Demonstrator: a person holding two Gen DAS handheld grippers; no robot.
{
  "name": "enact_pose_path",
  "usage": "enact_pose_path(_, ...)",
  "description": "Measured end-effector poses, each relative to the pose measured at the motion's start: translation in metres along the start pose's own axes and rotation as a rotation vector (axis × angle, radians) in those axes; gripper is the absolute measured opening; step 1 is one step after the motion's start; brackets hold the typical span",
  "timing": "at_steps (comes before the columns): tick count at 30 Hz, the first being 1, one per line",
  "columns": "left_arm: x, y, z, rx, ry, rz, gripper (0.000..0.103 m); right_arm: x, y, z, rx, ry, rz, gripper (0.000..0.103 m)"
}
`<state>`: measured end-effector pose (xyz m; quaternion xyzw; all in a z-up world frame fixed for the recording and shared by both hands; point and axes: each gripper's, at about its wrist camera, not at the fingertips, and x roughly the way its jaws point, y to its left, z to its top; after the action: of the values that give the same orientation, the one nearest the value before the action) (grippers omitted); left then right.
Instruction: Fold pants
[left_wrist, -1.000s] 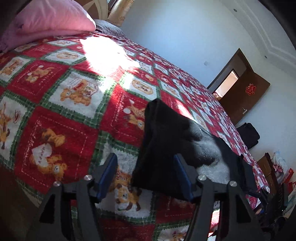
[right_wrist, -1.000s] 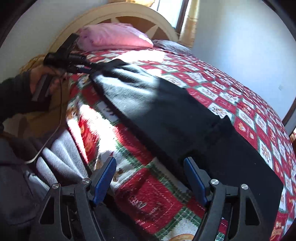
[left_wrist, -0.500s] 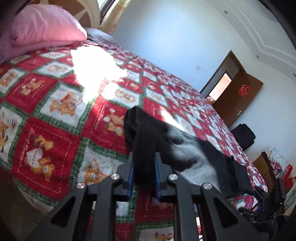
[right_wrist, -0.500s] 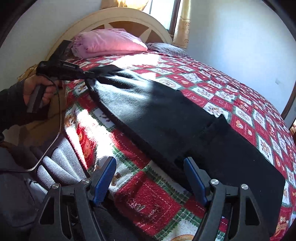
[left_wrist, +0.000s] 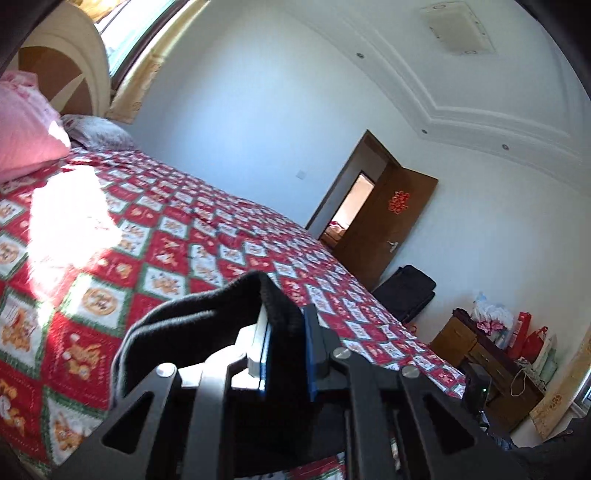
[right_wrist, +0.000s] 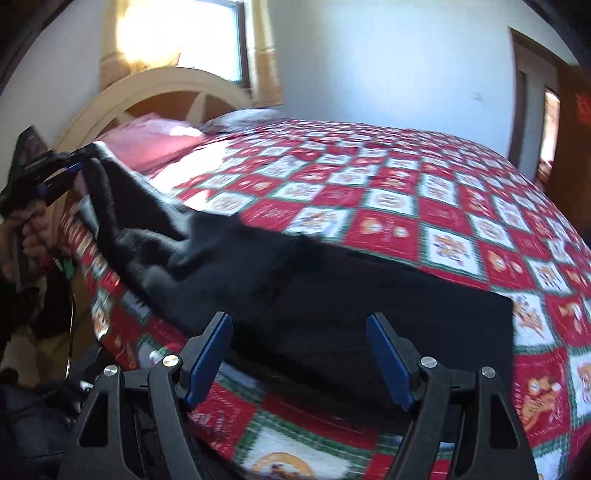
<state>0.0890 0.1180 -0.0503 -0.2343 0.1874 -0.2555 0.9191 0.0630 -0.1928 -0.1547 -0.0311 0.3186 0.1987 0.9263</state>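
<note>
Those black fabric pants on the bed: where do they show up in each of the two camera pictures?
Left wrist view: black fabric pants at lower centre, one end pinched in the left claw.
Right wrist view: pants spread across the lower middle, rising at left to the left claw; the right claw is open.
Shared landmark: pink pillow.

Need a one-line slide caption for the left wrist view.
Left tongs shut on black pants, raised above the red patchwork quilt.
</note>
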Motion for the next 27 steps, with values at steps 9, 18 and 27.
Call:
enact_pose_path(9, 0.064, -0.061, 0.005, 0.143, 0.099, -0.035, 0.016, -0.026, -0.077, -0.009, 0.194, -0.043, -0.158, 0.077)
enact_pose_path(18, -0.004, 0.027, -0.027, 0.014, 0.087, 0.213, 0.016, -0.011, -0.057, -0.019, 0.112, 0.011, -0.111, 0.077)
enact_pose_path(27, -0.032, 0.042, -0.011, -0.018, 0.023, 0.201, 0.016, 0.018, 0.04, -0.014, -0.175, 0.064, 0.066, 0.077)
